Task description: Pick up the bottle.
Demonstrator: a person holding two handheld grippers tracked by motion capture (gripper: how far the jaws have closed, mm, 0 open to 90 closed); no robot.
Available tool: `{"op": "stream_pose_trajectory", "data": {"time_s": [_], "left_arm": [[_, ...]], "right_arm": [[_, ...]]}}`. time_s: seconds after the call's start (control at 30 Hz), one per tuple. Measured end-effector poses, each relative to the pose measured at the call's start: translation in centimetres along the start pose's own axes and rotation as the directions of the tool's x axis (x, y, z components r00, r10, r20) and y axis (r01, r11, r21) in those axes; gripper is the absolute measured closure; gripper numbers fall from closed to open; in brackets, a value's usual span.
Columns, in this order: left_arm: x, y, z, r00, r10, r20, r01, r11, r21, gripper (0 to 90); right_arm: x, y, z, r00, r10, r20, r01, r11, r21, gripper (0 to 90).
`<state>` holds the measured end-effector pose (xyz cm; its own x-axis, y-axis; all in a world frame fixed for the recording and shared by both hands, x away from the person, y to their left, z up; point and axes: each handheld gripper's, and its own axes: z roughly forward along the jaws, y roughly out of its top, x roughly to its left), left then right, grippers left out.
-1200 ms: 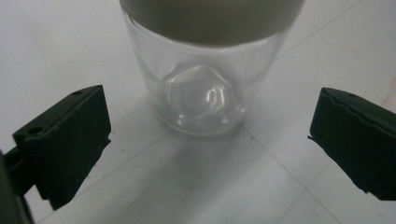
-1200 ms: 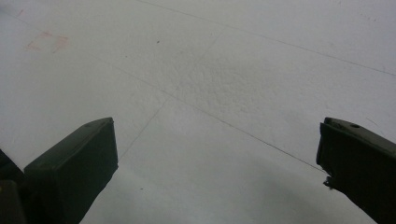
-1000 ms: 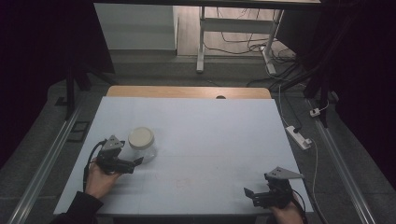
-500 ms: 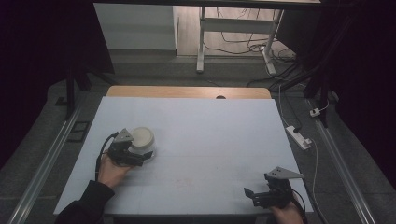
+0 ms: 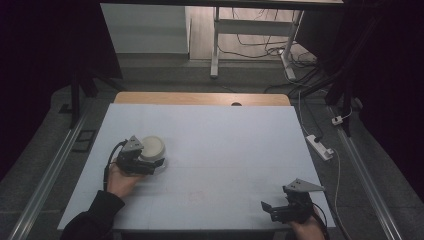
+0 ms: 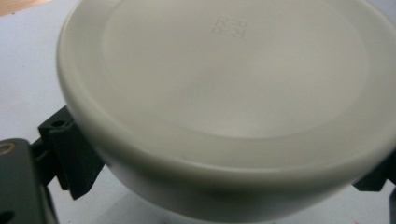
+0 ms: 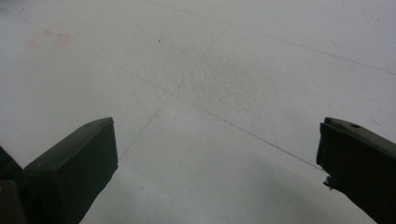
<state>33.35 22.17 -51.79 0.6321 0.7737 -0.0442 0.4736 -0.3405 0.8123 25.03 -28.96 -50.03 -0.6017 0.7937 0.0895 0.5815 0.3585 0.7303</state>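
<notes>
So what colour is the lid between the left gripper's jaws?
Creamy off-white lid, clearest in the left gripper view.

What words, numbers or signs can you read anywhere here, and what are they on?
Small embossed square mark on the white lid of the container, seen in the left gripper view: too blurred and faint to read; it looks like a few characters, upside down.
Faint reddish mark on the table: a smudge, not text.
Nothing else is readable.

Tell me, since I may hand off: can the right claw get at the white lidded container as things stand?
Probably yes: bare table lies between the open right claw and the container, though the left claw already straddles it.
</notes>
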Motion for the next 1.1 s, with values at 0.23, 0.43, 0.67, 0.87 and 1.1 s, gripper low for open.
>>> {"op": "stream_pose_trajectory", "data": {"time_s": [0.23,0.43,0.67,0.87,1.1], "left_arm": [[-0.1,0.0,0.0,1.0,-0.003,-0.007,0.003,1.0,-0.001,7.0],[-0.1,0.2,-0.1,0.9995,-0.026,-0.015,0.026,0.9996,0.009,7.2],[0.0,0.4,-0.4,0.9991,-0.041,-0.008,0.041,0.9991,0.004,7.3],[-0.6,1.1,-1.0,0.9996,-0.021,0.017,0.022,0.9995,-0.023,7.3],[-2.1,2.0,-1.1,0.9984,0.028,0.049,-0.027,0.9991,-0.033,7.3]], "right_arm": [[0.0,0.0,0.0,1.0,-0.002,-0.001,0.002,1.0,-0.001,0.0],[0.0,0.0,-0.1,1.0,-0.002,-0.003,0.002,1.0,-0.006,0.0],[0.0,0.0,-0.1,1.0,-0.004,-0.004,0.004,1.0,-0.008,0.0],[0.0,0.0,-0.1,1.0,-0.005,-0.003,0.005,1.0,-0.008,0.0],[0.1,0.0,-0.1,1.0,-0.006,-0.003,0.006,1.0,-0.006,0.0]]}}
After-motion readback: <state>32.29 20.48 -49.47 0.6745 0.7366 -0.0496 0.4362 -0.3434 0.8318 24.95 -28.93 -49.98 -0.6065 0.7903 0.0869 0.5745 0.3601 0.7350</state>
